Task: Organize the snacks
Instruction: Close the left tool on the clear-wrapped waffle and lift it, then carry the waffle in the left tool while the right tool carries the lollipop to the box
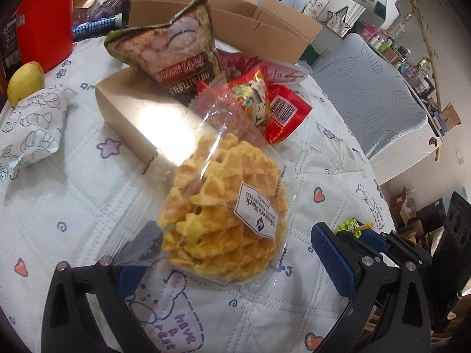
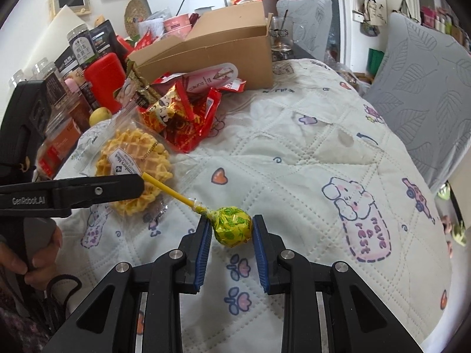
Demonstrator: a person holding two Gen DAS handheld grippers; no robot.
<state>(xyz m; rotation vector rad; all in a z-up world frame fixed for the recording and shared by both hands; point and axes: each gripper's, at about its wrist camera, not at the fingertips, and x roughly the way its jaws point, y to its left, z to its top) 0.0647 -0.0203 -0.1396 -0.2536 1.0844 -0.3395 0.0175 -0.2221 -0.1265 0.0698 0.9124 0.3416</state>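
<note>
Lollipop (image 2: 232,227) sitting pinched by its wrapped head in the right gripper (image 2: 231,231) above the quilt (image 2: 309,153) (stick toward the waffle bag (image 1: 223,206)); left gripper (image 1: 235,253) gaping wide, straddling that bag, gripping nothing

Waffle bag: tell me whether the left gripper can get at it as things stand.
Probably yes. The left gripper has its jaws wide open on either side of the waffle bag, which lies flat on the quilt with nothing on top. The lollipop sits off to one side.
</note>
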